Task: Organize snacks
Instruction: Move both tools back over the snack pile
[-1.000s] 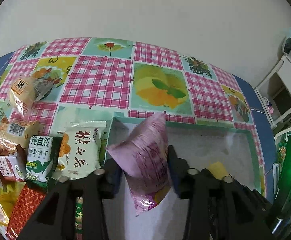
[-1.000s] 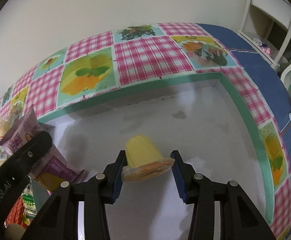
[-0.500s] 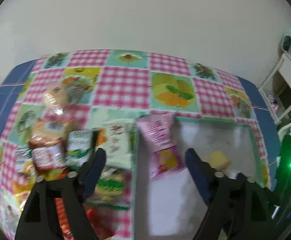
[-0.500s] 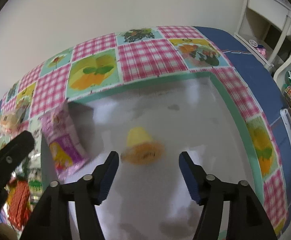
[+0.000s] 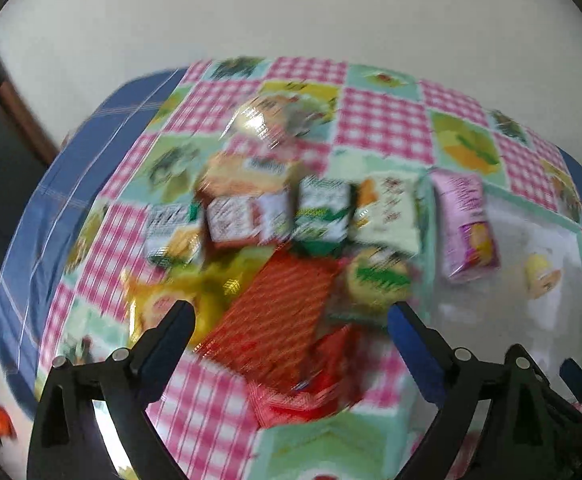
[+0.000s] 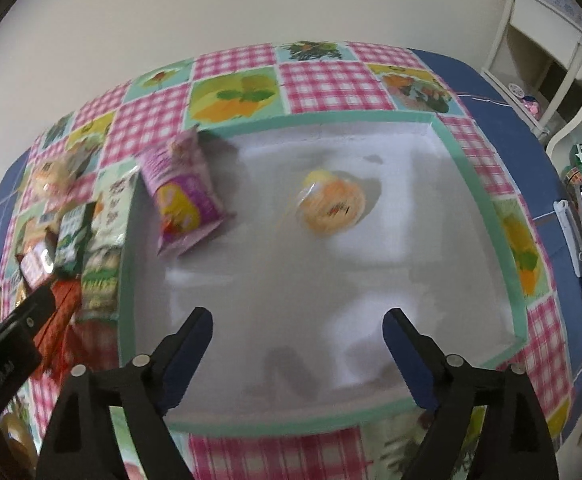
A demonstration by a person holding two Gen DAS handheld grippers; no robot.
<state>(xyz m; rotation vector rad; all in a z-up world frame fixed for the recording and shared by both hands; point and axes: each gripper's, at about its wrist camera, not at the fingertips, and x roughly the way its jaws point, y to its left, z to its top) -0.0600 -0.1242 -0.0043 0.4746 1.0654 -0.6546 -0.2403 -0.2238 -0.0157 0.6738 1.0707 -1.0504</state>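
Pink snack packet (image 6: 183, 200) and jelly cup (image 6: 331, 204) lie inside the tray (image 6: 125, 240); left gripper (image 5: 291, 316) and right gripper (image 6: 297, 324) gape empty.

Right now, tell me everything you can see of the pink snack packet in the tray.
The pink snack packet is a glossy, puffy pillow bag, pink-purple with a yellow picture on its lower half and blurred print above. It lies flat in the white tray's near-left corner, its top end by the green rim, slightly angled. No jaws touch it; both grippers are open and pulled back. The yellow jelly cup lies apart from it.
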